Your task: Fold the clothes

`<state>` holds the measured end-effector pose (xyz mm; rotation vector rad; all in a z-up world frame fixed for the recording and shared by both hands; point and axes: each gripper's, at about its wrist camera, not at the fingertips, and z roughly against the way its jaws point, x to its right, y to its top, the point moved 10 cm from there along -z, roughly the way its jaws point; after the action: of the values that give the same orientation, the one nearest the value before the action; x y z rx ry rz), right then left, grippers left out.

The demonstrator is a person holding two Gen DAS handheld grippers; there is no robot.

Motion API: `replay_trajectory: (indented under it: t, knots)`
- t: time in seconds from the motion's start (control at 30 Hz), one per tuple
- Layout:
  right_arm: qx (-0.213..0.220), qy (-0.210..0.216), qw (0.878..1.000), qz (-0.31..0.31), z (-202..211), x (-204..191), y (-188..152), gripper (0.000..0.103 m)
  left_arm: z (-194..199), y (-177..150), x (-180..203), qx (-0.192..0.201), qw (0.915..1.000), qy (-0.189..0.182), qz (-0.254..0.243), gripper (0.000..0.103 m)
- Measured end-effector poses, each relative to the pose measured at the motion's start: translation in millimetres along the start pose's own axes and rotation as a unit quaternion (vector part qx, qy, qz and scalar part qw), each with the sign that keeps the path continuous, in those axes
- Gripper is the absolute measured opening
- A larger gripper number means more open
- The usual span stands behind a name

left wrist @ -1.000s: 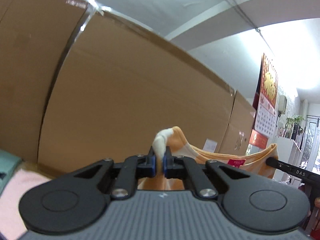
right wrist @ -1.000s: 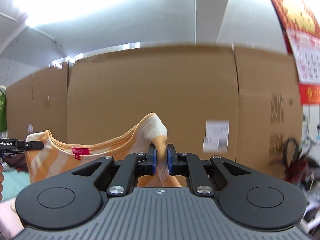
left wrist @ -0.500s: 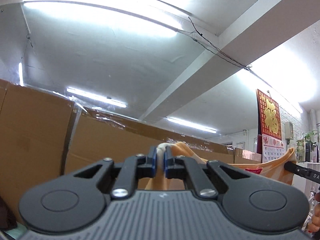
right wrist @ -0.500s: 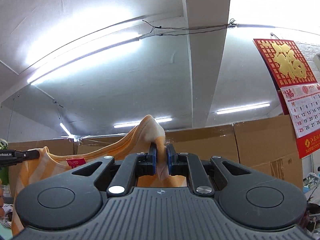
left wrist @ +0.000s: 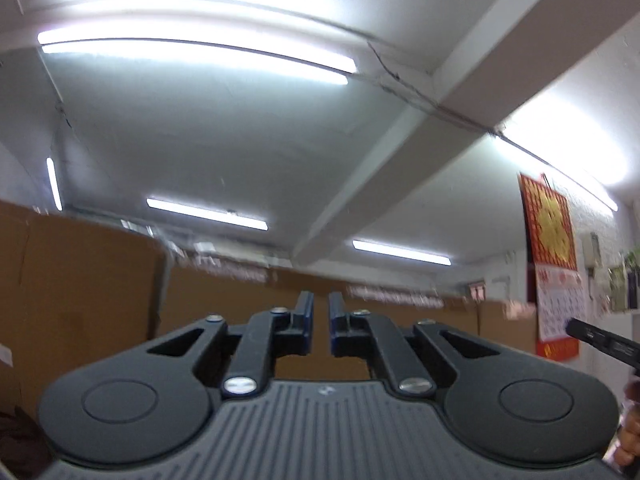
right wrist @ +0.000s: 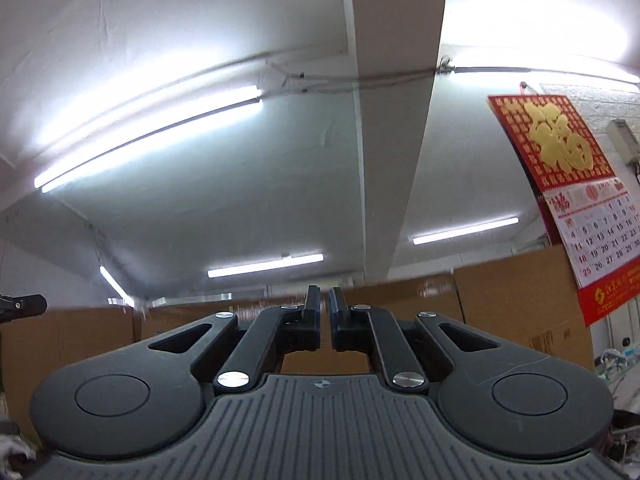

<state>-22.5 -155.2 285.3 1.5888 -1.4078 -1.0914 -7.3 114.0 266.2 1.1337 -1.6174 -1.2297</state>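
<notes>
No garment shows in either view. My left gripper (left wrist: 321, 300) points up at the ceiling, its blue-padded jaws a narrow gap apart with nothing between them. My right gripper (right wrist: 324, 294) is tilted up the same way, its jaws also slightly apart and empty. In the left wrist view a black finger of the right gripper (left wrist: 600, 340) reaches in from the right edge, with part of a hand (left wrist: 630, 436) below it. A tip of the left gripper (right wrist: 20, 306) shows at the left edge of the right wrist view.
Tall cardboard boxes (left wrist: 80, 280) (right wrist: 520, 300) stand as a wall straight ahead. A red wall calendar (right wrist: 580, 200) (left wrist: 554, 264) hangs on the right. Above are a white ceiling beam (right wrist: 392, 120) and tube lights (left wrist: 200, 52).
The orange and white garment that both grippers held up is gone from both pairs of jaws and from view. Both grippers have tilted further up toward the ceiling.
</notes>
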Motion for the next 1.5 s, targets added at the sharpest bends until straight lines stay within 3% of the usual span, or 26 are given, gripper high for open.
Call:
replay_trajectory:
  t: [0.03,0.1,0.17,0.2,0.23,0.3,0.37,0.5,0.57,0.63,0.7,0.8,0.83,0.87,0.93,1.0,1.1,1.23,1.33,1.5]
  knots:
    - [-0.027,-0.001,1.0,0.01,-1.4,0.1,-23.1,0.007,-3.1,-33.4,1.8,-0.04,0.9992,-0.008,-0.003,0.013]
    - [-0.082,-0.003,0.996,0.028,-3.0,0.9,-68.9,0.008,1.1,-97.6,-1.1,-0.116,0.9926,-0.035,0.003,0.013]
    - [-0.143,0.01,0.989,0.027,8.0,13.4,-108.5,0.021,13.9,-154.2,-7.0,-0.186,0.9811,-0.053,-0.002,0.017]
    - [-0.174,0.019,0.984,0.025,14.7,20.4,-127.1,0.041,21.6,-177.7,-10.2,-0.212,0.9758,-0.053,-0.007,0.017]
    - [-0.204,0.028,0.978,0.022,23.9,28.3,-147.0,0.045,29.6,-199.6,-13.5,-0.235,0.9707,-0.049,-0.013,0.017]
    - [-0.25,0.024,0.967,0.035,44.6,40.8,-181.8,0.044,50.7,-232.2,-12.7,-0.26,0.9629,-0.058,-0.04,0.026]
    - [-0.281,0.023,0.958,0.062,68.5,46.5,-210.3,0.043,71.9,-259.3,-5.2,-0.281,0.9536,-0.072,-0.081,0.043]
    - [-0.32,0.023,0.94,0.117,101.5,47.2,-249.1,0.043,99.1,-294.8,20.2,-0.317,0.9325,-0.123,-0.123,0.049]
    - [-0.335,0.024,0.932,0.134,106.4,44.2,-263.6,0.044,105.8,-308.0,33.1,-0.317,0.9248,-0.138,-0.16,0.06]
    - [-0.349,0.025,0.924,0.152,111.2,41.2,-278.1,0.046,101.6,-317.2,36.3,-0.316,0.9213,-0.126,-0.189,0.063]
    - [-0.363,0.025,0.916,0.167,115.9,38.6,-292.2,0.046,92.3,-320.4,30.9,-0.317,0.9227,-0.11,-0.189,0.063]
    - [-0.381,0.007,0.921,0.083,109.1,51.6,-303.4,0.05,75.9,-320.0,11.5,-0.321,0.9297,-0.076,-0.165,0.063]
    - [-0.387,0.0,0.921,0.052,107.0,57.0,-307.2,0.051,71.7,-323.1,4.3,-0.327,0.9301,-0.065,-0.154,0.058]
    - [-0.39,-0.004,0.921,0.016,106.5,62.8,-309.5,0.051,67.8,-326.5,-2.7,-0.334,0.9307,-0.057,-0.139,0.042]
    - [-0.395,-0.01,0.917,-0.054,105.3,74.2,-313.9,0.031,62.1,-328.8,-14.7,-0.34,0.9341,-0.048,-0.099,0.027]
    - [-0.39,-0.017,0.915,-0.103,104.9,83.6,-312.6,0.021,59.4,-319.3,-23.2,-0.325,0.943,-0.05,-0.05,0.017]
    - [-0.373,-0.015,0.919,-0.129,103.3,88.5,-301.7,0.017,50.9,-296.9,-35.1,-0.287,0.957,-0.043,0.0,0.017]
    - [-0.348,0.004,0.923,-0.161,94.9,82.0,-284.1,0.014,25.5,-277.9,-47.3,-0.262,0.9645,-0.03,0.02,0.016]
    - [-0.323,0.027,0.926,-0.194,87.1,76.4,-266.2,0.013,2.3,-268.9,-55.6,-0.252,0.9673,-0.013,0.022,0.015]
    - [-0.283,0.059,0.927,-0.241,74.6,69.3,-238.2,0.01,-35.6,-263.8,-73.0,-0.258,0.9638,0.008,0.068,0.015]
